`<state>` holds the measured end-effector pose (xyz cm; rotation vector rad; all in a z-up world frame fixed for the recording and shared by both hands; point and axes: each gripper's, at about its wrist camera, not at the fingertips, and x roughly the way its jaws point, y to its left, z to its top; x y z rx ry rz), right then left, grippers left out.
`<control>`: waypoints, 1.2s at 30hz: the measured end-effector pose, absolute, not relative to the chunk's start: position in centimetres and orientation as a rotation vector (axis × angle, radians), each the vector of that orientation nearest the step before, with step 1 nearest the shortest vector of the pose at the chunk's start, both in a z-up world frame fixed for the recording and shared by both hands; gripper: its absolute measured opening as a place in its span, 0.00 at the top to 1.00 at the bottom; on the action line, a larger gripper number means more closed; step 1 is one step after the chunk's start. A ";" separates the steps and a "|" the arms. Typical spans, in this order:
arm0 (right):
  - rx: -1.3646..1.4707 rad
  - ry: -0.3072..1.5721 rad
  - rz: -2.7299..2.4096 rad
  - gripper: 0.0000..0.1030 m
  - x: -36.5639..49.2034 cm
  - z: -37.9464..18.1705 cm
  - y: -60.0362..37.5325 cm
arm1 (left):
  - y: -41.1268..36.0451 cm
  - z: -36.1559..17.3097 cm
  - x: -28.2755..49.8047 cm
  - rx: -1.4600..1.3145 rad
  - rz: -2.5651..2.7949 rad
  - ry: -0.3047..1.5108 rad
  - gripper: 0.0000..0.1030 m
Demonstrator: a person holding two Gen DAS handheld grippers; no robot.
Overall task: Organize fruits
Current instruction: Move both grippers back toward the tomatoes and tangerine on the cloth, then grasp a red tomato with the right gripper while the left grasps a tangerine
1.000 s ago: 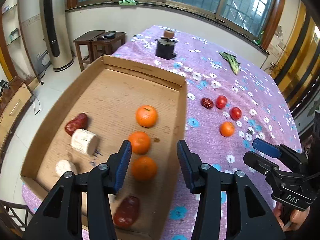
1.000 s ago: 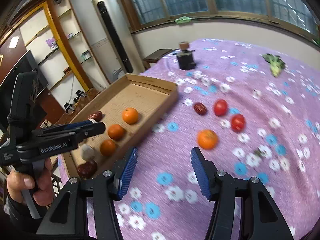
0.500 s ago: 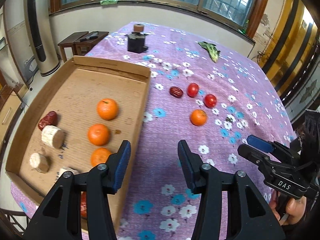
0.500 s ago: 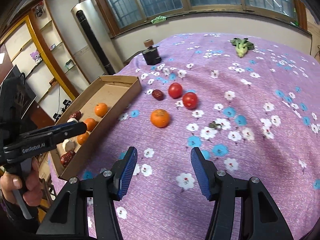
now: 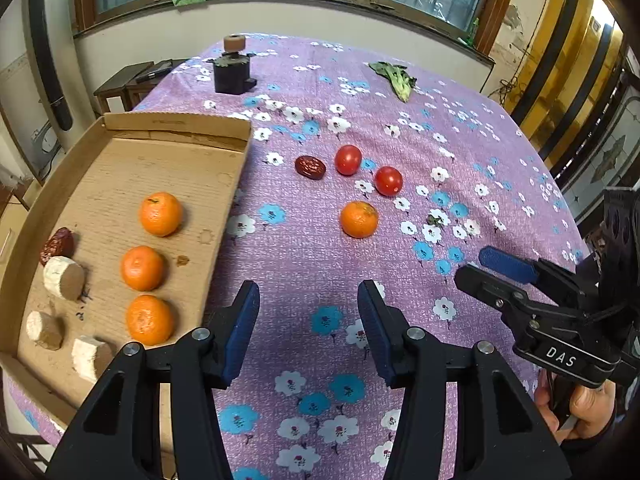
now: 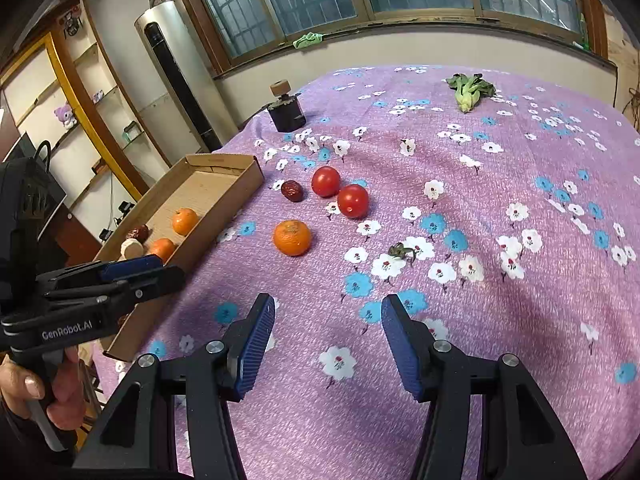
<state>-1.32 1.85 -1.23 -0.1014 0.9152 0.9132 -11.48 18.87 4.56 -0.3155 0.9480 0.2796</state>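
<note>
Two readable markings, one on each claw body

The right claw (image 5: 496,270), seen to the right of the left claw in the left wrist view, carries "DAS" in white letters on its black side plate. The left claw (image 6: 156,268), seen left of the right claw in the right wrist view, carries "GenRobot.AI" in white on its black body.

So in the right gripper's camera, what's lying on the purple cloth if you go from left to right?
Box → orange → date → tomato → second tomato → small green scrap → leafy vegetable.
</note>
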 end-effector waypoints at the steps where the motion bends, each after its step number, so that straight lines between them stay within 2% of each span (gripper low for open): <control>1: -0.106 0.913 0.913 0.44 -1.2 -1.3 2.0 | 18.8 4.4 -11.3 -0.316 0.276 0.951 0.52; 16: -0.212 0.906 0.896 0.46 4.9 -2.9 9.1 | 18.2 1.1 -6.1 -0.334 0.202 1.007 0.52; 20: -0.224 0.932 0.901 0.52 6.3 -3.9 10.7 | 18.1 0.3 -4.6 -0.331 0.195 1.022 0.52; 23: -0.254 0.930 0.896 0.71 6.6 -4.4 11.3 | 18.0 0.0 -3.7 -0.321 0.195 1.027 0.52; 32: -0.127 0.879 0.872 0.71 5.7 -1.7 6.4 | 17.6 -0.3 -0.8 -0.265 0.205 0.998 0.52; 33: -0.110 0.876 0.868 0.71 5.5 -1.5 5.7 | 17.5 -0.3 -0.7 -0.258 0.207 0.995 0.56; 35: -0.079 0.877 0.870 0.71 5.0 -1.1 4.5 | 17.3 -0.3 -0.8 -0.229 0.224 0.991 0.71; 36: -0.069 0.879 0.871 0.71 4.8 -0.9 4.2 | 17.2 -0.3 -0.9 -0.225 0.222 0.991 0.71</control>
